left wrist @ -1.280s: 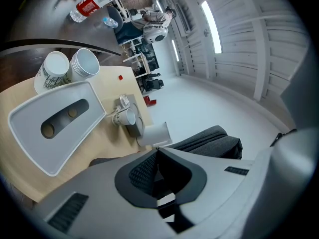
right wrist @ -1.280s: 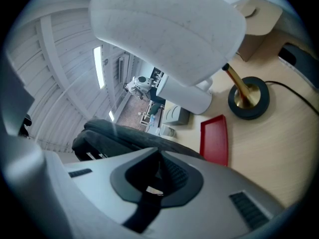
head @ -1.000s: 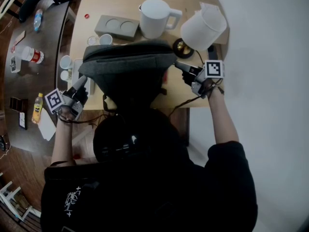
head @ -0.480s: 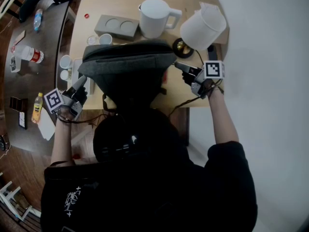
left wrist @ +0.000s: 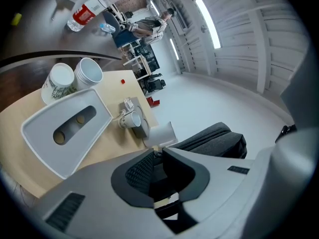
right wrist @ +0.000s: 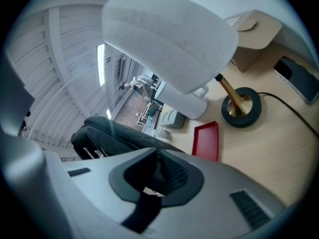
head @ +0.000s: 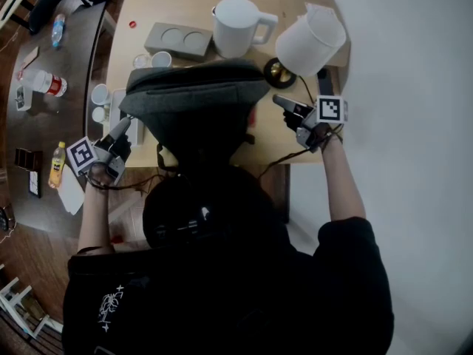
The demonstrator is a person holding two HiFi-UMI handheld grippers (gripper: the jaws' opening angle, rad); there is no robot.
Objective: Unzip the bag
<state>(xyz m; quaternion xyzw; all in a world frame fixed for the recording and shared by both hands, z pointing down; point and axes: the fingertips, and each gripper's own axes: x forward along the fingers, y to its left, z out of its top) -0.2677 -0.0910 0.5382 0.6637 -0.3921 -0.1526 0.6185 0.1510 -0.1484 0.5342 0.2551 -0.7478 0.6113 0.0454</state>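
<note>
Flanking the grey bag (head: 196,109) on the surface (head: 177,6), both tools stand slightly open.
The left tool (head: 124,124) points at one end of the bag, which lies just ahead and to its right; its jaws have just been opening and stand a little apart, with none of the bag between them. The right tool (head: 278,100) sits beside the opposite end, the bag ahead to its left; its jaws have likewise been opening, narrowly parted, gripping nothing.
</note>
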